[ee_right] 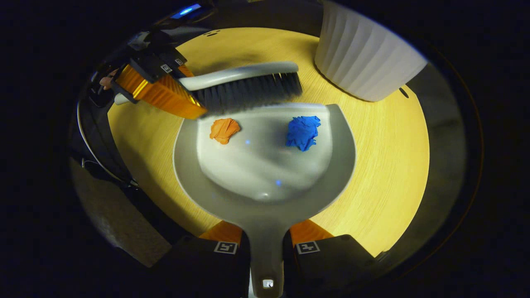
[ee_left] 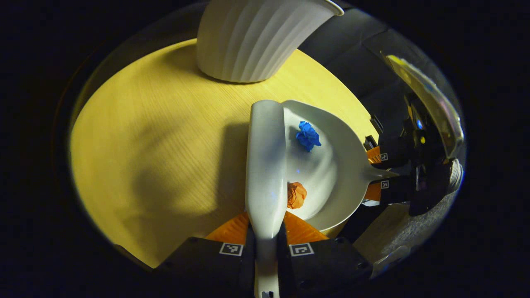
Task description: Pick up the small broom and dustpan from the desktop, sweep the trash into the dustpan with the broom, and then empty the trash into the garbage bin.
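Left gripper: you have it clamped on the grey plastic brush handle, both fingers pressing.
Orange crumpled paper wad: inside the pan, beside the dark bristles.
Grey plastic dustpan: flat on your yellow wooden tabletop.
Blue crumpled paper wad: inside the pan too.
Right gripper: gripping the pan's handle.
White ribbed plastic bin: far side, near the pan.

you've got a smooth, glossy plastic dustpan, crumpled paper wads, and a matt wood-grain counter.
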Demonstrator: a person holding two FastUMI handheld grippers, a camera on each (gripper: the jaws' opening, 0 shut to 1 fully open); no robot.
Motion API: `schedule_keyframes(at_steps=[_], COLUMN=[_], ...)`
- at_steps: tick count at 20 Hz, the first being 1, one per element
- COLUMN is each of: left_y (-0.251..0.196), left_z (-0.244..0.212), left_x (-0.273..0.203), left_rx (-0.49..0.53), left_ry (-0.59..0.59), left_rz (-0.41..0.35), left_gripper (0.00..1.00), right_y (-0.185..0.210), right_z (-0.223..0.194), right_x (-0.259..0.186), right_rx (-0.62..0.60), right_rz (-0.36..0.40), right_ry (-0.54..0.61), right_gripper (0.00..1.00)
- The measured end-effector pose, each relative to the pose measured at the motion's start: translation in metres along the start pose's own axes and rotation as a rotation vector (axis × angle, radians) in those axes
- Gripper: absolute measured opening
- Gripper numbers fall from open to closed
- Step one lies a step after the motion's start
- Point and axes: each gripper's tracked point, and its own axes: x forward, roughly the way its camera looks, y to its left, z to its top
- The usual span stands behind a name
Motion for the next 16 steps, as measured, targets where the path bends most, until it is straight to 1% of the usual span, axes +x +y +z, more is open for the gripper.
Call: schedule_keyframes(at_steps=[1, 2, 4, 5, 6, 7, 8, 9, 11, 13, 14, 15, 16], left_y=[0.001, 0.003, 0.014, 0.022, 0.029, 0.035, 0.039, 0.039, 0.044, 0.046, 0.047, 0.047, 0.047], left_z=[0.004, 0.004, 0.002, -0.004, -0.011, -0.014, -0.019, -0.026, -0.039, -0.05, -0.057, -0.062, -0.069], left_x=[-0.009, -0.013, -0.031, -0.04, -0.048, -0.057, -0.064, -0.065, -0.064, -0.059, -0.056, -0.054, -0.055], left_rx=[-0.003, -0.007, -0.02, -0.03, -0.044, -0.063, -0.083, -0.098, -0.117, -0.131, -0.139, -0.15, -0.157], left_ry=[-0.03, -0.061, -0.106, -0.116, -0.121, -0.13, -0.139, -0.145, -0.14, -0.128, -0.124, -0.122, -0.123], left_rz=[0.022, 0.055, 0.152, 0.206, 0.251, 0.279, 0.294, 0.302, 0.324, 0.341, 0.342, 0.336, 0.331], left_gripper=[0.24, 0.26, 0.26, 0.28, 0.26, 0.26, 0.26, 0.26, 0.24, 0.26, 0.24, 0.24, 0.24], right_y=[0.001, 0.002, 0.001, 0.001, -0.001, -0.003, -0.004, -0.006, -0.012, -0.023, -0.027, -0.03, -0.034], right_z=[0.001, 0.001, -0.001, -0.001, -0.001, 0.0, 0.002, 0.005, 0.011, 0.019, 0.022, 0.026, 0.03], right_x=[-0.003, -0.004, -0.011, -0.016, -0.022, -0.024, -0.03, -0.041, -0.071, -0.097, -0.11, -0.125, -0.138], right_rx=[0.011, 0.019, 0.035, 0.049, 0.067, 0.085, 0.106, 0.128, 0.181, 0.218, 0.225, 0.229, 0.24], right_rz=[0.001, -0.001, -0.008, -0.011, -0.014, -0.02, -0.026, -0.034, -0.036, -0.044, -0.053, -0.063, -0.068], right_ry=[-0.018, -0.03, -0.037, -0.032, -0.026, -0.021, -0.023, -0.034, -0.042, -0.055, -0.057, -0.061, -0.066], right_gripper=[0.36, 0.36, 0.36, 0.36, 0.34, 0.36, 0.34, 0.36, 0.36, 0.36, 0.36, 0.33, 0.36])
